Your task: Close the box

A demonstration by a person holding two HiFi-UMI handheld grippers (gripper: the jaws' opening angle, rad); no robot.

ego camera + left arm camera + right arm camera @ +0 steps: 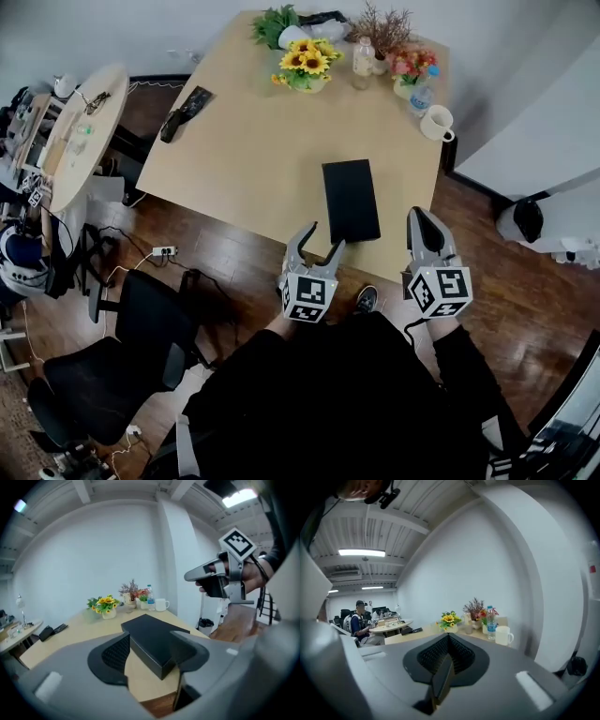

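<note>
A flat black box (351,200) lies with its lid down near the front edge of the wooden table (246,141). My left gripper (325,236) is open at the table's front edge, just short of the box's near left corner. In the left gripper view the box (152,637) lies a little beyond the gap between the two fingers, touching neither. My right gripper (417,216) is shut on nothing, off the box's right side and apart from it. It hangs in the air at the right of the left gripper view (199,575). Its jaws are pressed together in the right gripper view (447,641).
Sunflowers in a pot (305,61), a bottle (363,58), more flowers (412,67) and a white mug (437,122) stand at the table's far end. Dark devices (187,105) lie at its left edge. A black office chair (122,356) and a cluttered round table (84,122) stand to the left.
</note>
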